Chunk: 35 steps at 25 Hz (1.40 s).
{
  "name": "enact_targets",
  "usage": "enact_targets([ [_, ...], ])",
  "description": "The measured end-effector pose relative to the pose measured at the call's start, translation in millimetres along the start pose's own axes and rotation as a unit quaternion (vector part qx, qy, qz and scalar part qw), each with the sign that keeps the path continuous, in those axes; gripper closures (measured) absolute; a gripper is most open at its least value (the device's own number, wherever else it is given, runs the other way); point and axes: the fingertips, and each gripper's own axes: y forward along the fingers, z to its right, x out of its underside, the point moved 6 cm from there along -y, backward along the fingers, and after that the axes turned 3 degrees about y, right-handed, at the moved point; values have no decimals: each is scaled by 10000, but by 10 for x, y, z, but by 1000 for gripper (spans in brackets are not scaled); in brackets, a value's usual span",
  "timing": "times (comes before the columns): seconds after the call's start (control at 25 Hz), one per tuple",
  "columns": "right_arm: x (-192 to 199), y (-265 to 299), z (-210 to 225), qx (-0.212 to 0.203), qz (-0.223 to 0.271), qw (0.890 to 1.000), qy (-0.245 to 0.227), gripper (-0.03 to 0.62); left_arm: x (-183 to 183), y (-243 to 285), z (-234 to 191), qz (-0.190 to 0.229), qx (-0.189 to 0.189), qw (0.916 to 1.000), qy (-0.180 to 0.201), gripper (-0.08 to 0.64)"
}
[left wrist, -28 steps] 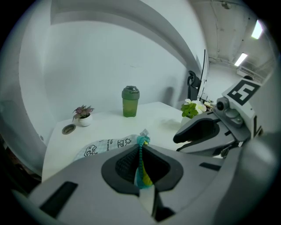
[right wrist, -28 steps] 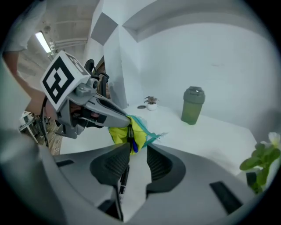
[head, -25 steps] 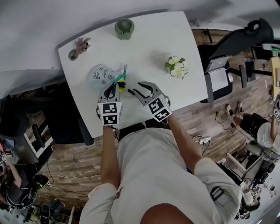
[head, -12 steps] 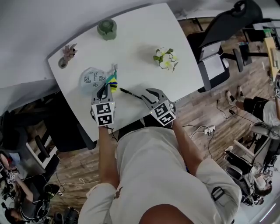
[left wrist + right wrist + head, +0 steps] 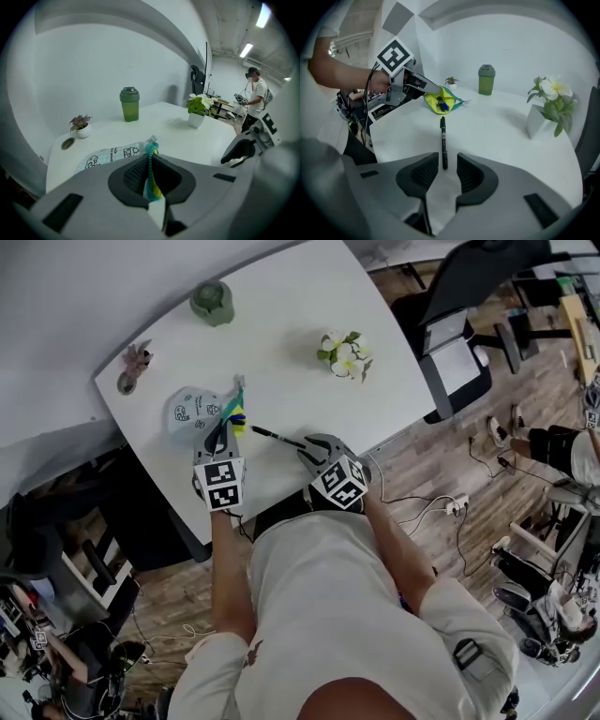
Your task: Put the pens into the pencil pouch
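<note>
A light patterned pencil pouch lies on the white table. My left gripper is shut on the pouch's teal-zippered edge and holds its mouth up. In the right gripper view the yellow lining shows with blue pens inside. A black pen lies flat on the table to the right of the pouch. My right gripper is low over the table. Its jaws stand apart on either side of the pen's near end, and the pads are not pressing on it.
A green bottle stands at the table's far side and a white-flowered pot at the right. A small plant and a dish sit far left. A chair stands beyond the right edge.
My right gripper has drawn back from beside the pouch toward the table's near edge and sunk lower, so the pen's near end now lies between its jaws. The left gripper has stayed put.
</note>
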Motion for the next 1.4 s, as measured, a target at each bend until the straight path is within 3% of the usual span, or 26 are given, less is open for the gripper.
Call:
enact_targets([
  [0.4, 22, 132, -75, 74, -358, 9983, -453, 554, 11, -31, -25, 73, 32, 9999, -78, 552],
  [0.92, -214, -285, -31, 157, -69, 9992, -353, 558, 6, -95, -65, 175, 2, 9996, -223, 552],
  [1.4, -682, -118, -59, -222, -104, 9938, -1088, 558, -18, -136, -90, 191, -62, 9993, -329, 552],
])
